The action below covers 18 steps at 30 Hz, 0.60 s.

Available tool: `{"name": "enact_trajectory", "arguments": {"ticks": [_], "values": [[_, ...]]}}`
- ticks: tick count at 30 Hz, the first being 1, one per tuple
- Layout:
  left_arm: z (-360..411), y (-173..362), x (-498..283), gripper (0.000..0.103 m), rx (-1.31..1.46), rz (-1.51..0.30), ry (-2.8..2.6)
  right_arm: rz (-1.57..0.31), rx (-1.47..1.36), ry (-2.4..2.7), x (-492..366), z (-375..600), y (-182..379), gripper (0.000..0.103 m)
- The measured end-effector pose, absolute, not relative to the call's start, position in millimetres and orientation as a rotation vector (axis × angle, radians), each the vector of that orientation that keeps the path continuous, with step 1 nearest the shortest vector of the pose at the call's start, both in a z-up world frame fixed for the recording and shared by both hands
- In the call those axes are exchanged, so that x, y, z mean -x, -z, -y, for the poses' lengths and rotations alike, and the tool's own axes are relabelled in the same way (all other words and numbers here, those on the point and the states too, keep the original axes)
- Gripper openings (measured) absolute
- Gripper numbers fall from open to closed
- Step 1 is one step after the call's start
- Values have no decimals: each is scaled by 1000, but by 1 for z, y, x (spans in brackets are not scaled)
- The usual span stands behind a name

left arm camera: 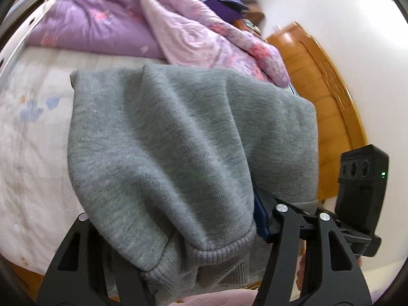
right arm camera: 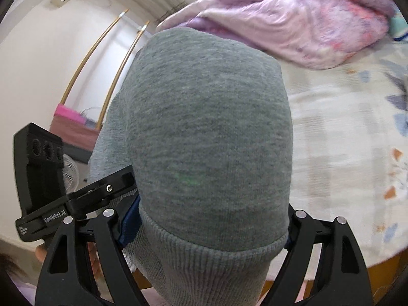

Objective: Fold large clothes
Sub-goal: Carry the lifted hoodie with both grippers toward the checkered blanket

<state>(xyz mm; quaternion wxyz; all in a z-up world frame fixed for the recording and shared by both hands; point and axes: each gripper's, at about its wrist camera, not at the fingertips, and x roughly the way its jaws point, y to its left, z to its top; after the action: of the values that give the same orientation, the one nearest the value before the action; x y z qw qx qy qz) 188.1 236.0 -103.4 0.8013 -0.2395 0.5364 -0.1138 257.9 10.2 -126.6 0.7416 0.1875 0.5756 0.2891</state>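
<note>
Both grippers, L (left arm camera: 178, 250) & R (right arm camera: 211, 232), clamp grey sweatshirt (left arm camera: 178, 137) ribbed hem, body stretching lengthwise toward quilt (left arm camera: 204, 38).

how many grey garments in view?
1: one grey sweatshirt, draped over both grippers above the bed; the right wrist view shows the same one. It may hide others.

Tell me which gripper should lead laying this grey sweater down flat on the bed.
Probably the right gripper. The grey sweater fills the space between its fingers, ribbed hem centred, with open bed just to its right. The left gripper has bunched, creased cloth, crowded by the pink quilt behind.
</note>
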Motion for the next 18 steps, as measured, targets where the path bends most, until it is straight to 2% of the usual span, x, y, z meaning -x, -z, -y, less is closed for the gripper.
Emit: {"name": "enact_trajectory", "arguments": {"ticks": [11, 18], "values": [[-112, 77, -162, 57, 301, -1156, 384, -1143, -567, -493, -178, 92, 87, 79], [-4, 60, -137, 57, 246, -1096, 405, -1050, -651, -512, -150, 204, 76, 79]]}}
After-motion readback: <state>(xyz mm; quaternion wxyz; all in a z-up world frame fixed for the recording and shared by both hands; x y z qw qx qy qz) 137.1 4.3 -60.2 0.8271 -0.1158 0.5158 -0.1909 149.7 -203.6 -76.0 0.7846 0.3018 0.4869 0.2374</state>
